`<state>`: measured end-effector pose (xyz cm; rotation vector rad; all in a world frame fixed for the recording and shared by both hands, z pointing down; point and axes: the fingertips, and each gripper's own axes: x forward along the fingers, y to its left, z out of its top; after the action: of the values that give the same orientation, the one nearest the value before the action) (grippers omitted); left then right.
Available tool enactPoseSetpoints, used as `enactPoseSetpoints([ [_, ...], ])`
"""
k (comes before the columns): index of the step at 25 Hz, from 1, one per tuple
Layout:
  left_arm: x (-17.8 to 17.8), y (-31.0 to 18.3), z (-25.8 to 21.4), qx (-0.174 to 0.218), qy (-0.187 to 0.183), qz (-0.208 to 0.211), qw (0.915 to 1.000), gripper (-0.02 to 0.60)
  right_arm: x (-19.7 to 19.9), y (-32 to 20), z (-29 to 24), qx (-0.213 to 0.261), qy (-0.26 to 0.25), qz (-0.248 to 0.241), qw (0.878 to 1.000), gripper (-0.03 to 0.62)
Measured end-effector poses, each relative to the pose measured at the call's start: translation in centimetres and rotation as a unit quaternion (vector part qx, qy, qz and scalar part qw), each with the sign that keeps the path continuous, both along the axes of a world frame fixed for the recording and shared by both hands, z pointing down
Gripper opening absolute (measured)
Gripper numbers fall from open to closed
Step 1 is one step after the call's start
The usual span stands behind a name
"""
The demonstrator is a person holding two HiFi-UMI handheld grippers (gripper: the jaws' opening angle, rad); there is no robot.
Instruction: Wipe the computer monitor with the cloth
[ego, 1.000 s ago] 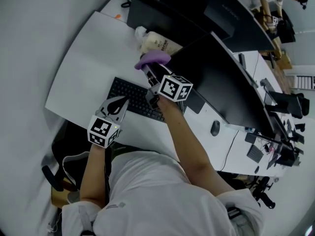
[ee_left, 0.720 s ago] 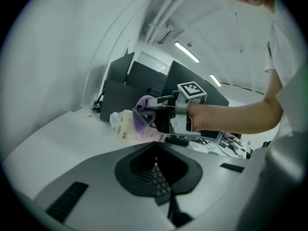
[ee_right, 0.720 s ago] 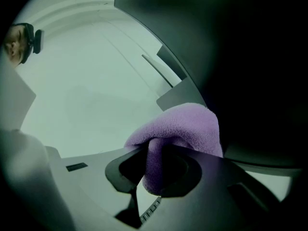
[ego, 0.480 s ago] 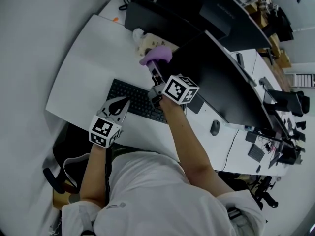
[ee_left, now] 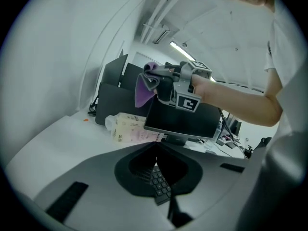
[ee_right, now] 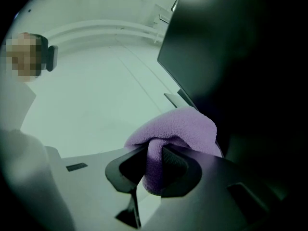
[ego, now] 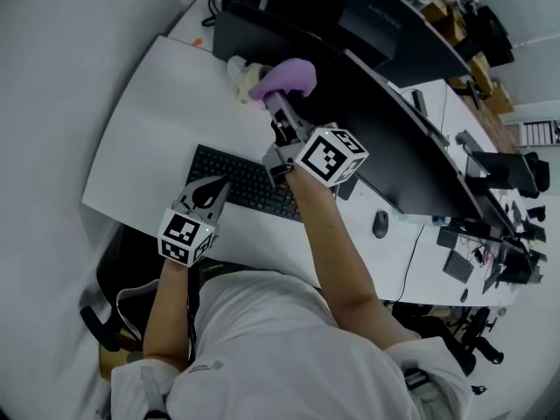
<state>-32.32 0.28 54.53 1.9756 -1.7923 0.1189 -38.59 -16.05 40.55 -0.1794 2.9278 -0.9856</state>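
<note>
My right gripper [ego: 276, 105] is shut on a purple cloth [ego: 287, 77] and holds it up at the left edge of the dark monitor [ego: 389, 143]. In the right gripper view the cloth [ee_right: 175, 129] bulges out of the jaws beside the monitor's black screen [ee_right: 231, 57]. Whether it touches the screen I cannot tell. In the left gripper view the cloth [ee_left: 143, 88] hangs over the monitor's [ee_left: 183, 121] top left corner. My left gripper [ego: 213, 185] hovers shut and empty over the black keyboard [ego: 245, 182].
A pack of wipes [ego: 238, 73] lies on the white desk [ego: 149, 121] behind the keyboard, left of the monitor. A mouse [ego: 380, 225] sits to the right. More dark monitors [ego: 367, 16] stand behind. The person's arms and torso fill the near side.
My right gripper has lifted the cloth up and away, from beside the wipes pack to the monitor's upper left edge. The left gripper has stayed over the keyboard.
</note>
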Motion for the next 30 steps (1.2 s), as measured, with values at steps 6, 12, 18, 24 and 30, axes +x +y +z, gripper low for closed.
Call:
enactPoseSetpoints([
  [6,0.5,-0.3,-1.0,0.009,-0.006,0.006,0.9999,0.000,0.2,-0.2,-3.5,0.013,-0.028,0.007,1.000,0.067],
  [12,0.9,-0.2,-1.7,0.015,-0.014,0.013,0.9997,0.000,0.3,0.2,-6.5,0.048,-0.043,0.005,0.998,0.067],
  [18,1.2,-0.6,-2.8,0.022,-0.023,0.016,0.9994,0.000,1.0,0.2,-8.2,0.043,-0.062,0.008,0.997,0.067],
  [24,2.0,-0.8,-4.3,0.026,-0.037,0.022,0.9987,0.000,2.2,1.8,-10.4,0.046,-0.077,-0.007,0.996,0.067],
  [30,3.2,-0.9,-6.1,0.034,-0.055,0.023,0.9977,0.000,5.1,4.4,-11.1,0.097,-0.057,-0.033,0.993,0.067],
])
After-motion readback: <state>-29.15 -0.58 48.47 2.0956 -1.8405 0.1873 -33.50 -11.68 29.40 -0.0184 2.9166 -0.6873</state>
